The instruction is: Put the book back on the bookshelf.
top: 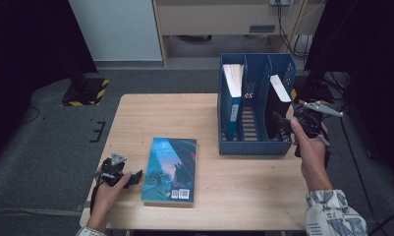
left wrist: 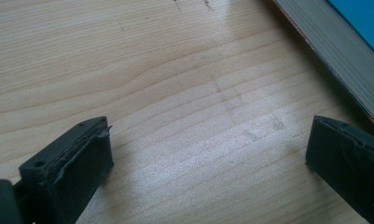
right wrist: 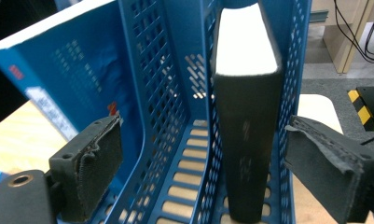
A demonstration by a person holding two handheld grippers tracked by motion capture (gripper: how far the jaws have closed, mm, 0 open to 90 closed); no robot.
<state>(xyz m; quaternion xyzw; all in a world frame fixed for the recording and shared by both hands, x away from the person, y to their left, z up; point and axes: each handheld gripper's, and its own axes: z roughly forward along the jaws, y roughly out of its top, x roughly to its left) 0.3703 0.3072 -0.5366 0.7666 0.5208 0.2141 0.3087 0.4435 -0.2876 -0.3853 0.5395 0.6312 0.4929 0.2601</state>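
- Holding at the near right end of the blue file rack (top: 253,147), the right gripper (top: 283,125) points at the rack's right-hand compartment.
- Right gripper jaws stand wide apart with nothing clamped; in the right gripper view the black book (right wrist: 245,140) stands upright between them but farther off, pads clear of it.
- Black book sits in the rightmost compartment, spine toward the near side, page block up.
- A blue book (top: 232,98) stands upright in the leftmost compartment; the middle compartment holds nothing.
- Left gripper (top: 135,177) rests low over the table (top: 184,118) at the near left, jaws wide, bare wood between them.
- An illustrated book (top: 170,169) lies flat on the table, just right of the left gripper; its page edge shows at the far right in the left gripper view.
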